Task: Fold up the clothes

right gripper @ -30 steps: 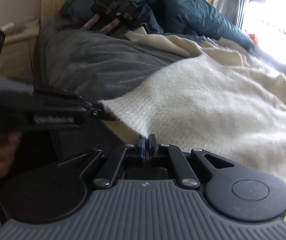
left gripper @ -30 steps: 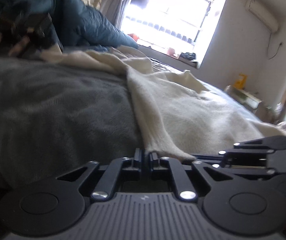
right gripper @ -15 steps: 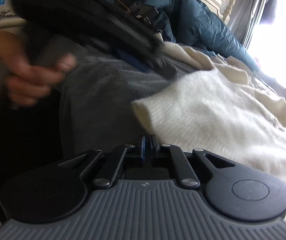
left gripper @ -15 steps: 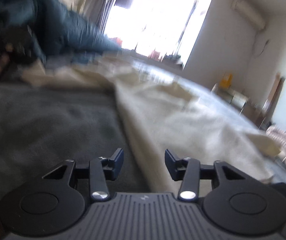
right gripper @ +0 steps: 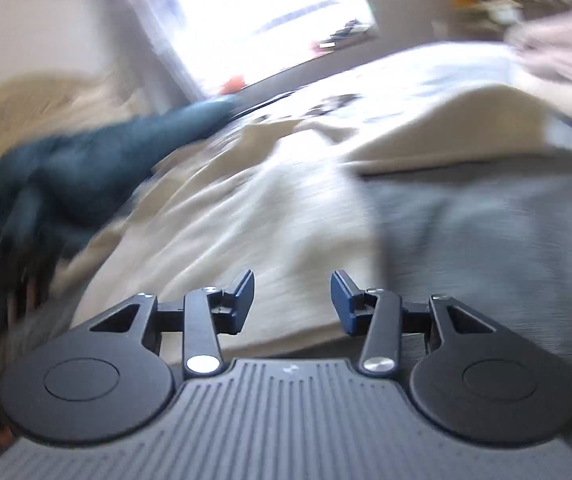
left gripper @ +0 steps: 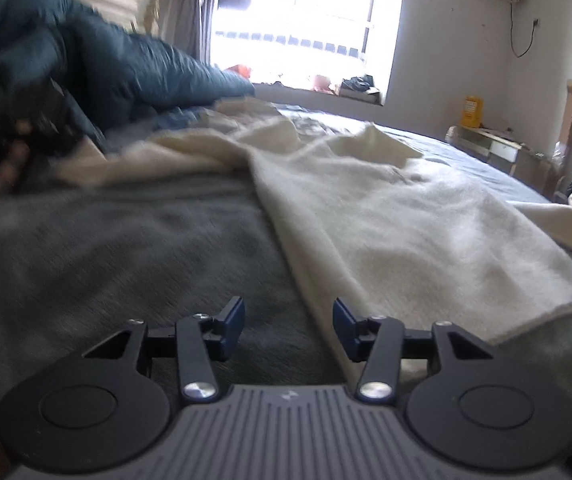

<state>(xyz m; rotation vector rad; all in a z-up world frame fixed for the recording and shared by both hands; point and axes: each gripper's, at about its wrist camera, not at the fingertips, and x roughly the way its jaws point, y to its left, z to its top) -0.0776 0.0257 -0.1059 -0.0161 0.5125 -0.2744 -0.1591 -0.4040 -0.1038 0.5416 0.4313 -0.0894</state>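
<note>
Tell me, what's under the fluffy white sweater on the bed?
The cream sweater lies spread on a grey blanket, which shows around its edges. Whatever sits directly beneath its middle is covered, so that can't be seen.

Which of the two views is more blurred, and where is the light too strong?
Right wrist view: heavy motion blur over the cream sweater and grey blanket. Left wrist view: sharper, blurred only at far left; the window is overexposed in both.
</note>
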